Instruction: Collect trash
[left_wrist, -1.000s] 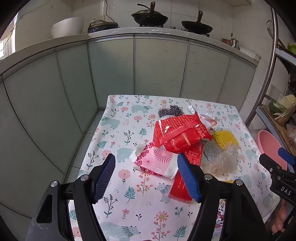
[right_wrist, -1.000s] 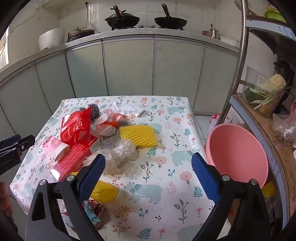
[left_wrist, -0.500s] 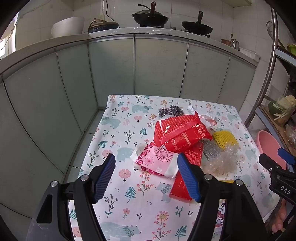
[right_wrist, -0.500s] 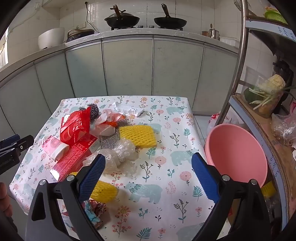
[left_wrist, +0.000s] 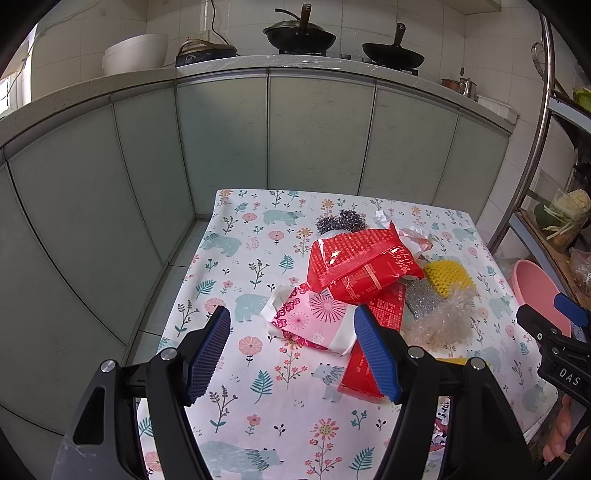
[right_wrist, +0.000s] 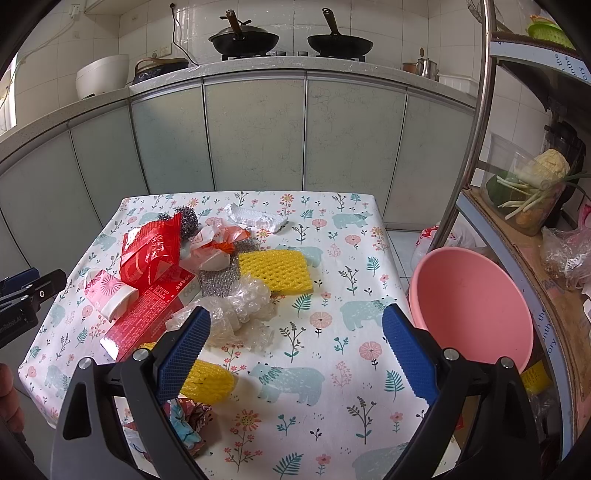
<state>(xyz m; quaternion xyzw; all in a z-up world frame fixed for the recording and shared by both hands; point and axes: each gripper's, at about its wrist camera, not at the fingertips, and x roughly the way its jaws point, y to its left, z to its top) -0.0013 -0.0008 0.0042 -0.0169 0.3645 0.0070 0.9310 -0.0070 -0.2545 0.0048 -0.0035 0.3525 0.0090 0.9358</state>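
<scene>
A worktop (right_wrist: 332, 369) under a floral, bear-printed cloth fills the middle of both views, with pale green cabinet doors (right_wrist: 255, 133) behind it and two black woks (right_wrist: 243, 37) on the counter above them. A metal shelf rack (right_wrist: 476, 122) rises on the right, and a pink basin (right_wrist: 472, 306) sits tilted just beside the worktop's right edge.

The trash lies heaped on the left half of the worktop. Largest is a flat red box (right_wrist: 147, 314) pointing toward the near left, and a crumpled red bag (left_wrist: 362, 258) rests on its far end. A pink flowered packet (left_wrist: 310, 317) lies left of the box, touching it. A yellow foam net (right_wrist: 275, 269) sits to the right of the heap, with a silver mesh pad (right_wrist: 218, 280) against its left edge. Clear bubble wrap (right_wrist: 236, 314) is bunched just nearer than both. Crumpled orange-and-white plastic (right_wrist: 218, 243) lies beyond the silver pad, with a white foam scrap (right_wrist: 255, 216) farther still. A dark steel-wool scourer (right_wrist: 186, 219) peeks out behind the red bag. A second yellow net roll (right_wrist: 210, 380) lies at the near edge.

The left gripper (left_wrist: 291, 354) hovers over the near left of the worktop, fingers spread wide and empty, the pink packet showing between them. The right gripper (right_wrist: 295, 354) hangs above the near edge, likewise spread wide and holding nothing.
</scene>
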